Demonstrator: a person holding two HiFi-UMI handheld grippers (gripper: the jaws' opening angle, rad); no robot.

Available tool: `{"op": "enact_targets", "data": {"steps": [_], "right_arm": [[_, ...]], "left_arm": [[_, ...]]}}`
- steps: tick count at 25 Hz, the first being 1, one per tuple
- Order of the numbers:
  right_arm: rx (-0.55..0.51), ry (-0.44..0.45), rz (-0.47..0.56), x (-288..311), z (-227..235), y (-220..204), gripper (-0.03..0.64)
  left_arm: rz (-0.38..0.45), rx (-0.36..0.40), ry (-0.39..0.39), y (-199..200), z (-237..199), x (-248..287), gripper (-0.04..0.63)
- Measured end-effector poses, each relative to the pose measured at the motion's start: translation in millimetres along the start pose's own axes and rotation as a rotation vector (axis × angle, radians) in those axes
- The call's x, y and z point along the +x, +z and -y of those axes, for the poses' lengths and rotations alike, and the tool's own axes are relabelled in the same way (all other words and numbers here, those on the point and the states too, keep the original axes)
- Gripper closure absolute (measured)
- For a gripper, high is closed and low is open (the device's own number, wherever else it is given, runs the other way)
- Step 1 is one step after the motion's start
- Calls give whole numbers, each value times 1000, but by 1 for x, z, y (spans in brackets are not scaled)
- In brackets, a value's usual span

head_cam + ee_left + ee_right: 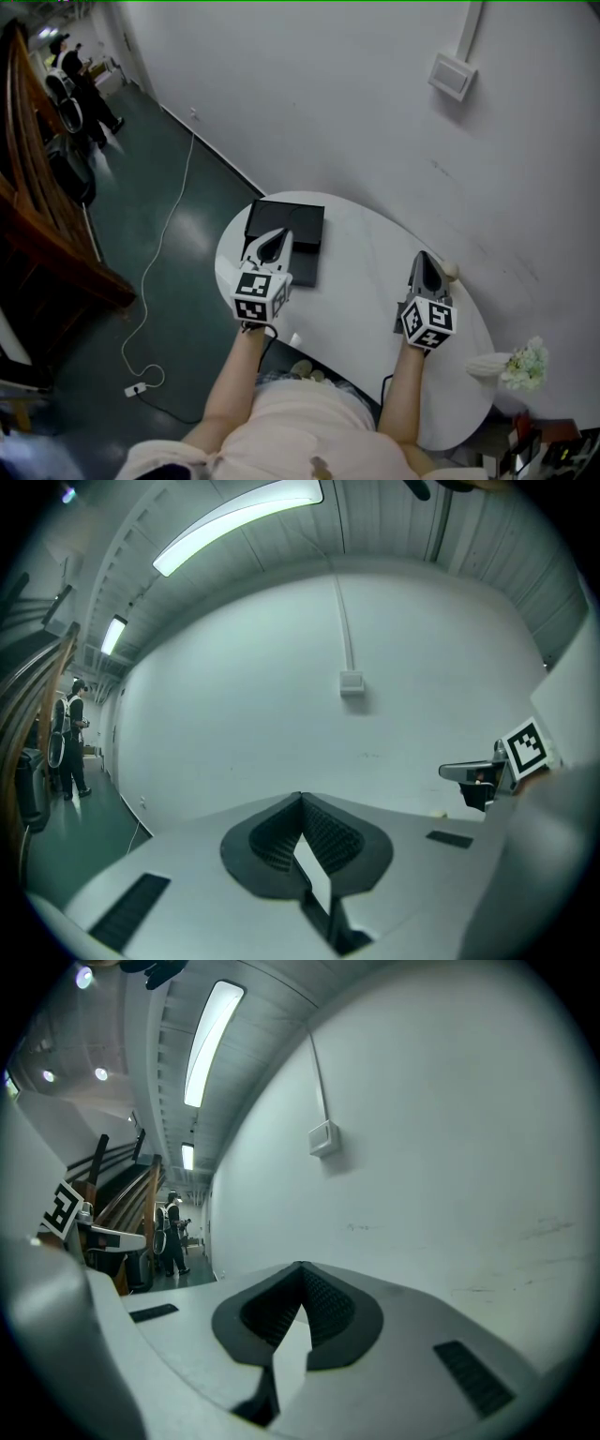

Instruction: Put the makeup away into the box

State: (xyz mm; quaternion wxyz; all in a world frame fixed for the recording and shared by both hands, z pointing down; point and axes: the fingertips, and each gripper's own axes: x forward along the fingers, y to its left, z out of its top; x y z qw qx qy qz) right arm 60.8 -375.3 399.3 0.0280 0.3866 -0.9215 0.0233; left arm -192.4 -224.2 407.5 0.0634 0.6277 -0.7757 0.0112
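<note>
A flat black box (pixel 302 223) lies closed on the left part of the white oval table (pixel 366 253). My left gripper (pixel 275 242) hovers over the box's near edge, its jaws shut with nothing between them (pixel 302 801). My right gripper (pixel 427 260) is over the table's right side, also shut and empty (pixel 302 1269). A small pale round item (pixel 451 271) sits on the table just beyond the right gripper's tip, close to the wall. Each gripper view looks level at the white wall and shows the other gripper at its edge (pixel 487 772) (pixel 98 1237).
A bunch of pale flowers (pixel 520 364) lies at the table's right end. The white wall runs right behind the table, with a wall box (pixel 453 76) and its conduit. A white cable (pixel 159 281) trails over the green floor at left. People stand far off at the upper left (pixel 80 84).
</note>
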Motion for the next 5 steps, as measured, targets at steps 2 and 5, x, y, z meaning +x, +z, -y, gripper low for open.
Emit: {"op": "enact_targets", "data": {"steps": [2, 5], "right_arm": [[1, 2, -2, 0, 0, -1, 604], [0, 5, -7, 0, 0, -3, 604]], "left_arm": [[-2, -1, 1, 0, 0, 1, 571], [-3, -8, 6, -1, 0, 1, 570]]}}
